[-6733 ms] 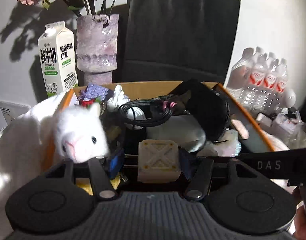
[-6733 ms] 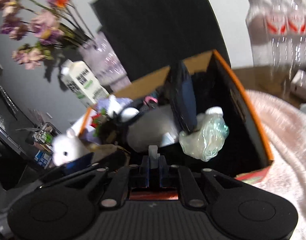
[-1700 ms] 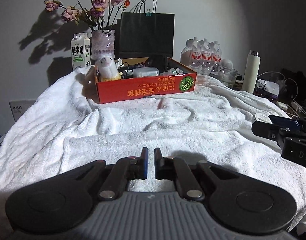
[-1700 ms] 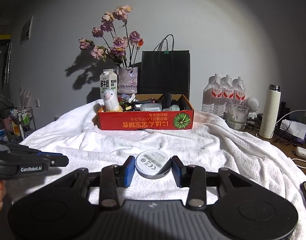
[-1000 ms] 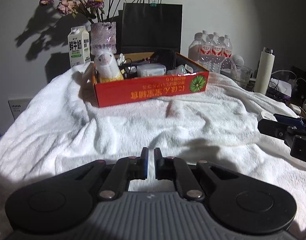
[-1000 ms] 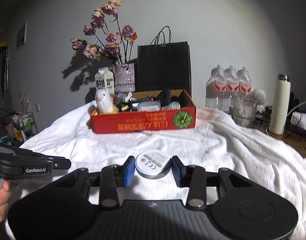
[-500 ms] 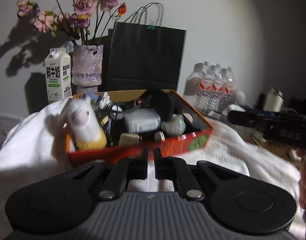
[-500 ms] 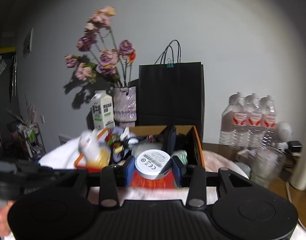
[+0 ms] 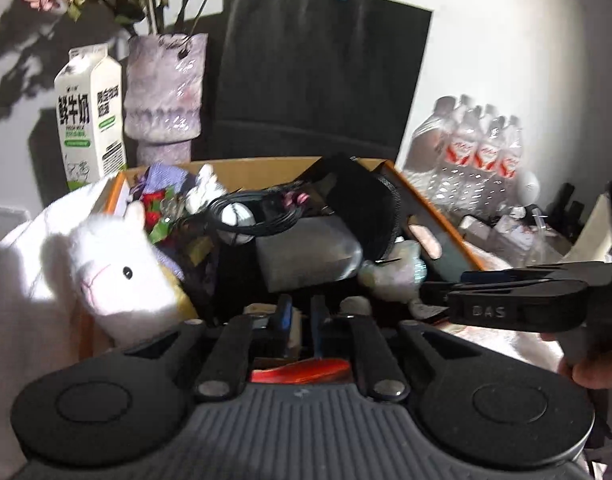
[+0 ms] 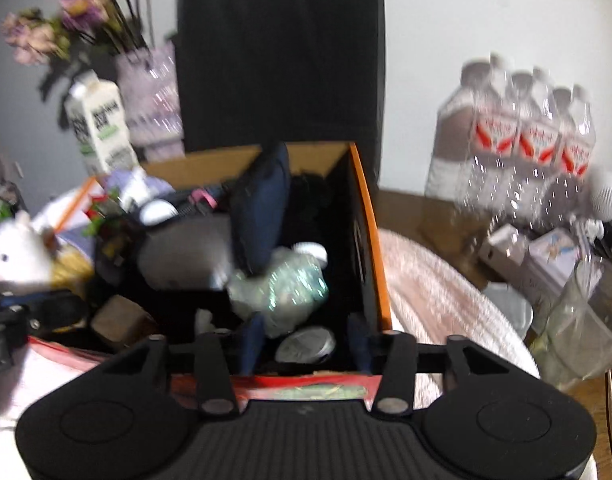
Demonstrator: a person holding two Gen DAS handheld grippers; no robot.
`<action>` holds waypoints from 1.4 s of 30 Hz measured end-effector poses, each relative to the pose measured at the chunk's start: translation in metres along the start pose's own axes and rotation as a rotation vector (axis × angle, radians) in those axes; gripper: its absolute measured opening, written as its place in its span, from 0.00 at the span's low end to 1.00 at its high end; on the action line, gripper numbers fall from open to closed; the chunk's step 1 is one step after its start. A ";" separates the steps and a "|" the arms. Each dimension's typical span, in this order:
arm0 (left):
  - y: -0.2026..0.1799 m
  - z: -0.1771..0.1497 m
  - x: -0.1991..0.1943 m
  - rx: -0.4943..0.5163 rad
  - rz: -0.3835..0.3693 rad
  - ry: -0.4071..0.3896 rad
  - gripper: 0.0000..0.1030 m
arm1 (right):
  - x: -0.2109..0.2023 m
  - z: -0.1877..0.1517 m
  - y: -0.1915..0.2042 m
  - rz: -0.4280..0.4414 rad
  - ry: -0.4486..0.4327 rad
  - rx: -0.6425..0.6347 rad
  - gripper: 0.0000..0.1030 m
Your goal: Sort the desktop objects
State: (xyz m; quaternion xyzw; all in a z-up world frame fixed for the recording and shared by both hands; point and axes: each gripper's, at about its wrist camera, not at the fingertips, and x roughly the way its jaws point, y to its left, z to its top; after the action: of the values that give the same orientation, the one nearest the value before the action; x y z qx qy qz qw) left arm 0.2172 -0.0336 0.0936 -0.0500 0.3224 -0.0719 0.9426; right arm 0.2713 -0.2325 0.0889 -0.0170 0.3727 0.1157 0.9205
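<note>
Right gripper (image 10: 304, 342) spread wide over the near right corner of the cardboard box (image 10: 367, 240), nothing pinched. White round disc (image 10: 306, 346) lies in the box floor between the fingers, touching neither as far as can be told. Crumpled plastic bottle (image 10: 280, 284) just behind it. Left gripper (image 9: 300, 316) nearly pressed together, narrow gap, holding nothing, over the box's near edge. White plush llama (image 9: 114, 268) at the box's left end. Frames blurred.

milk carton (image 9: 90, 116): 鲜牛奶, FRESH MILK | right claw (image 9: 439, 294): DAS
</note>
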 end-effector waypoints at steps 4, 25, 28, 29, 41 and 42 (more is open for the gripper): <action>0.002 0.001 0.005 0.010 0.026 0.019 0.77 | 0.004 0.002 0.001 0.031 0.032 0.038 0.63; 0.020 -0.009 -0.084 -0.021 0.200 -0.075 1.00 | -0.091 -0.016 0.065 -0.008 -0.091 -0.041 0.86; 0.018 -0.019 -0.102 -0.011 0.192 -0.078 1.00 | -0.108 -0.027 0.072 -0.009 -0.108 -0.045 0.86; 0.018 -0.024 -0.109 -0.007 0.185 -0.076 1.00 | -0.115 -0.032 0.073 -0.007 -0.114 -0.044 0.86; -0.008 -0.113 -0.204 0.079 0.074 -0.108 1.00 | -0.208 -0.143 0.076 0.050 -0.228 0.005 0.97; -0.011 -0.122 -0.213 0.101 0.064 -0.118 1.00 | -0.216 -0.154 0.075 0.041 -0.239 0.013 0.97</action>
State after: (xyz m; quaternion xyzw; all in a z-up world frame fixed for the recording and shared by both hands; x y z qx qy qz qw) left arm -0.0254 -0.0148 0.1274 0.0037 0.2637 -0.0549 0.9630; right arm -0.0005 -0.2207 0.1311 0.0103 0.2611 0.1332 0.9560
